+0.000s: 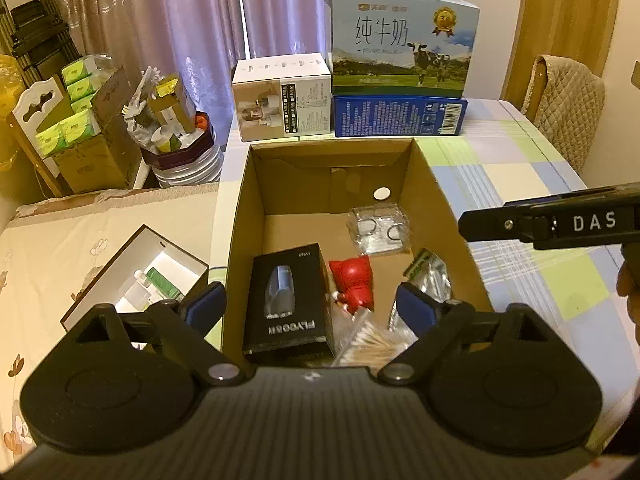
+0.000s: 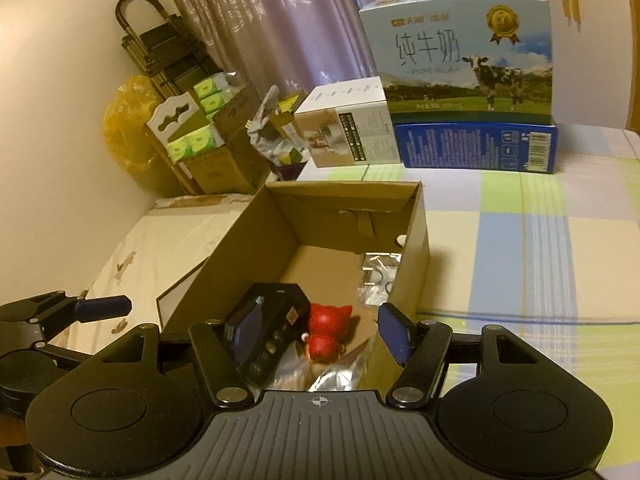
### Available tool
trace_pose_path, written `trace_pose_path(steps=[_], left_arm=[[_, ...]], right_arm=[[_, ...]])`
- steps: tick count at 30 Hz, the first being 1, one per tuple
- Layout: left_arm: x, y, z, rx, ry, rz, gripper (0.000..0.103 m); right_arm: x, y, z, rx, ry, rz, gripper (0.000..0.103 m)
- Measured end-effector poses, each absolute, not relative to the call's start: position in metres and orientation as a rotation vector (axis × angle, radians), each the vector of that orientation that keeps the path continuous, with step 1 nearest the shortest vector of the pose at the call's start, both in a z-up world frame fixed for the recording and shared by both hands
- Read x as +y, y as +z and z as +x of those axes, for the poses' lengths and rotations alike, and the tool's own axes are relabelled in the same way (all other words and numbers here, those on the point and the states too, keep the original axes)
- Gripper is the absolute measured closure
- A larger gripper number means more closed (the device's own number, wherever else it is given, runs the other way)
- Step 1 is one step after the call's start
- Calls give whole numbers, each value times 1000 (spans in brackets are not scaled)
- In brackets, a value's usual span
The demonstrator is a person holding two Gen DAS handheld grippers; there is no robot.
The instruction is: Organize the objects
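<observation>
- Grippers first: the left gripper (image 1: 310,304) and right gripper (image 2: 318,328) both hover spread wide and empty over the near end of the cardboard box (image 1: 440,184).
- Inside the box lie a black carton (image 1: 286,300), a red figurine (image 1: 354,280), cotton swabs (image 1: 366,344), a foil packet (image 1: 430,276) and a clear packet (image 1: 378,228).
- Checked tablecloth (image 1: 520,184) lies under the box, with a milk carton (image 1: 400,40) behind it.

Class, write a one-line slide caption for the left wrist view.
Open left gripper hovers over a cardboard box holding a black box, red toy and cotton swabs.
</observation>
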State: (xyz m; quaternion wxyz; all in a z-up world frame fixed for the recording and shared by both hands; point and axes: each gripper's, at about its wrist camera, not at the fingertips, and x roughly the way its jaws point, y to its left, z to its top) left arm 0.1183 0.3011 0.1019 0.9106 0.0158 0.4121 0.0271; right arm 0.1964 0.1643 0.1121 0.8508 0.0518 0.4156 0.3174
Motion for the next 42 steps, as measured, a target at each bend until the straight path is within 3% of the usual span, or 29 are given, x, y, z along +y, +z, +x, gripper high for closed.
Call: trace_pose_path(steps=[8, 14, 19, 42], left_arm=[[292, 112, 80, 823, 74, -6, 1], [288, 117, 44, 800, 91, -22, 1], [281, 120, 12, 777, 132, -33, 1], [224, 115, -92, 776, 148, -155, 1]], right_arm=[[148, 128, 151, 845, 637, 78, 39], [135, 131, 117, 834, 634, 64, 27], [122, 132, 91, 820, 620, 54, 24], [51, 114, -18, 798, 476, 24, 24]])
